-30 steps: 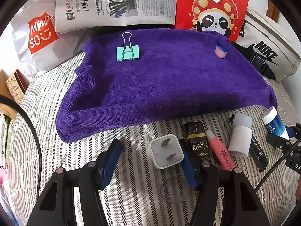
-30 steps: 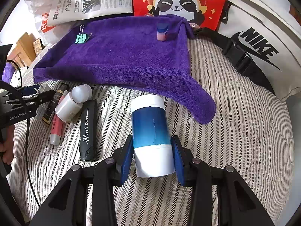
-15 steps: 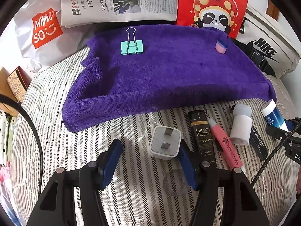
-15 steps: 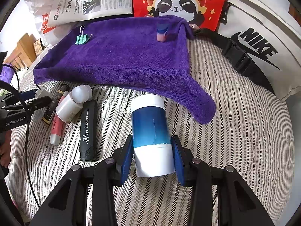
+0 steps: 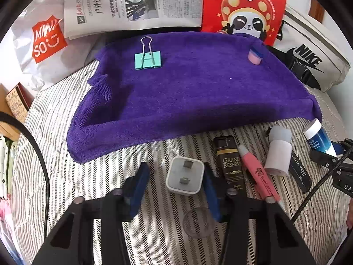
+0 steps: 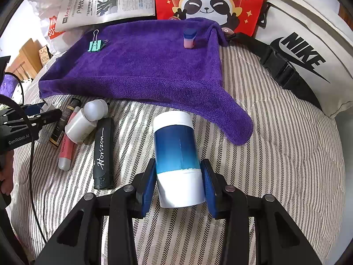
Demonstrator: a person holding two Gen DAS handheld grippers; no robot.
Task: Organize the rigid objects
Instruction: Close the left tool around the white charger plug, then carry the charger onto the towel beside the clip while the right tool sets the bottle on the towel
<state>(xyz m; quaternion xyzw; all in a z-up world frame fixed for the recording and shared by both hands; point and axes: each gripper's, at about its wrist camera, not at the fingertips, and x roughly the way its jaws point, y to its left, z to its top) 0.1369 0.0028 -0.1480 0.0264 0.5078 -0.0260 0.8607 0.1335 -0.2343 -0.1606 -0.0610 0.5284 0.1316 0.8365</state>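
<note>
A purple towel (image 5: pixel 198 92) lies on the striped bed, with a teal binder clip (image 5: pixel 147 60) and a small pink and blue eraser (image 5: pixel 255 55) on it. My left gripper (image 5: pixel 174 190) is open around a white plug adapter (image 5: pixel 184 178), which lies against the right finger. My right gripper (image 6: pixel 178 185) is shut on a blue and white bottle (image 6: pixel 176 156). The towel (image 6: pixel 141 70), clip (image 6: pixel 95 44) and eraser (image 6: pixel 189 39) also show in the right wrist view.
Beside the adapter lie a black Grand Reserve lighter (image 5: pixel 230 165), a pink tube (image 5: pixel 258 174), a white bottle (image 5: pixel 278 152) and a black Horizon case (image 6: pixel 103 154). A newspaper (image 5: pixel 136 2), red panda bag (image 5: pixel 245 11), Miniso bag (image 5: pixel 44 39) and Nike bag (image 6: pixel 304 53) ring the towel.
The left gripper has pulled back and tilted, so the towel and clip sit nearer the frame's centre; the adapter stays between its fingers. The right gripper and its bottle have not moved.
</note>
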